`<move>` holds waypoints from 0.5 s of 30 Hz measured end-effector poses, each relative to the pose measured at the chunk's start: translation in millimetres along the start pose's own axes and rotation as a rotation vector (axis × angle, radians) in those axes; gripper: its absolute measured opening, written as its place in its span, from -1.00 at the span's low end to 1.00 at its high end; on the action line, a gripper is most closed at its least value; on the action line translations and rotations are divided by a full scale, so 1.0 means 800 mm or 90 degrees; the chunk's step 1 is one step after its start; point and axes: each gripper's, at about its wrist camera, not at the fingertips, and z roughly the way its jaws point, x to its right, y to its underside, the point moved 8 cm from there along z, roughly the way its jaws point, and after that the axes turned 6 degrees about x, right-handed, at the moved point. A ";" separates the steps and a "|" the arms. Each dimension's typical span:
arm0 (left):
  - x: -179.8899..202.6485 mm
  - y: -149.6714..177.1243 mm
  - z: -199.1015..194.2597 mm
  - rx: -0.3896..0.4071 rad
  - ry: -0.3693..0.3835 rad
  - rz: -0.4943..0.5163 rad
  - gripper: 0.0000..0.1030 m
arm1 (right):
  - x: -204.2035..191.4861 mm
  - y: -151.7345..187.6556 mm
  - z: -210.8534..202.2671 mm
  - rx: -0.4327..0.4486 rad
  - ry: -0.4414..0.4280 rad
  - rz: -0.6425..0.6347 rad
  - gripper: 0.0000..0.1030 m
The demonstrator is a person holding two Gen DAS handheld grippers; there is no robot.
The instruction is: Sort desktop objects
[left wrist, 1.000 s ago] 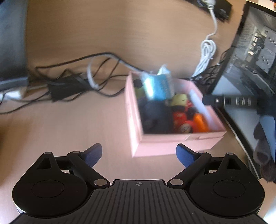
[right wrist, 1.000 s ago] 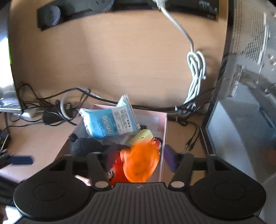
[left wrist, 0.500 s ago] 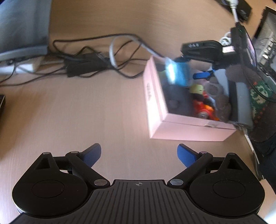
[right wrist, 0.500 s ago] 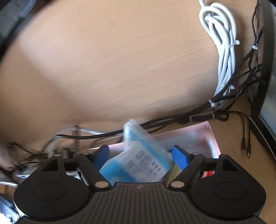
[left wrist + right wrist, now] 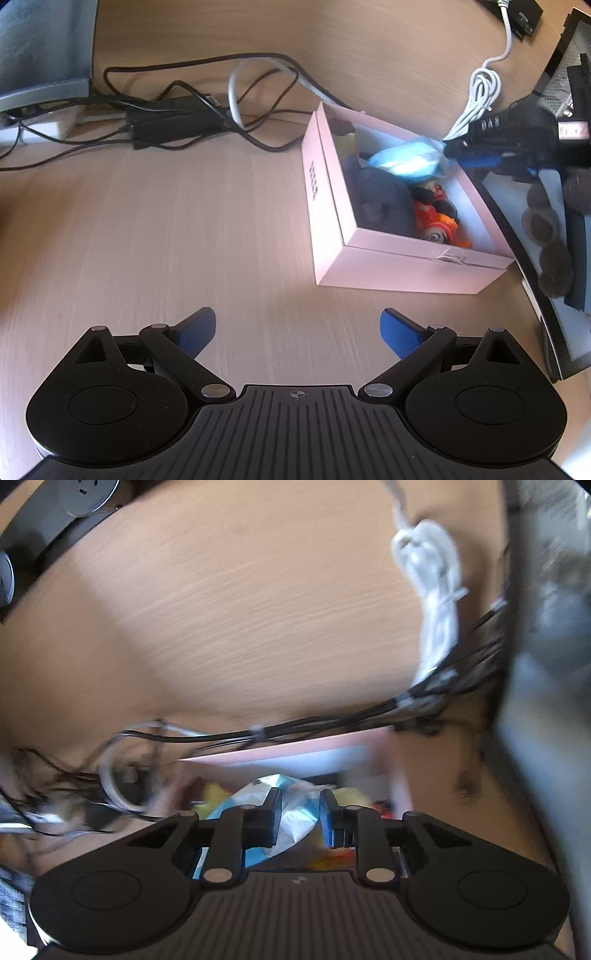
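A pink box (image 5: 325,206) stands on the wooden desk at the right. It holds a dark round object (image 5: 380,203), red and orange toys (image 5: 436,221) and a blue-white tissue packet (image 5: 402,162). My right gripper (image 5: 298,814) is over the box, its fingers shut on the tissue packet (image 5: 295,812). It shows at the right edge of the left wrist view (image 5: 480,155). My left gripper (image 5: 297,330) is open and empty over bare desk, in front of the box.
A tangle of black and grey cables (image 5: 192,110) lies behind the box at the left. A bundled white cable (image 5: 480,96) lies at the back right. A dark monitor (image 5: 554,206) stands along the right. A grey device (image 5: 40,48) sits at the far left.
My right gripper has closed its fingers on the tissue packet, which now lies tilted over the box. The left gripper has shifted its view slightly and stayed open.
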 end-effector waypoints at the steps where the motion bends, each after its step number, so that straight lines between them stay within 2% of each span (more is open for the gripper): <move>1: 0.000 0.000 0.000 0.001 -0.001 0.001 0.92 | 0.001 0.001 -0.001 -0.001 0.012 -0.028 -0.55; 7: -0.005 0.000 -0.001 0.000 -0.010 0.001 0.92 | -0.007 0.012 -0.009 -0.003 0.050 -0.167 -0.41; 8: -0.005 0.000 -0.002 -0.001 -0.011 0.003 0.92 | -0.008 0.011 -0.012 0.002 0.053 -0.171 -0.40; 11: -0.007 0.002 0.000 -0.007 -0.015 0.005 0.93 | -0.024 -0.015 -0.033 0.036 -0.020 -0.119 -0.37; 15: -0.004 0.000 0.000 -0.007 -0.013 0.020 0.93 | -0.064 -0.044 -0.015 0.080 -0.056 -0.159 -0.20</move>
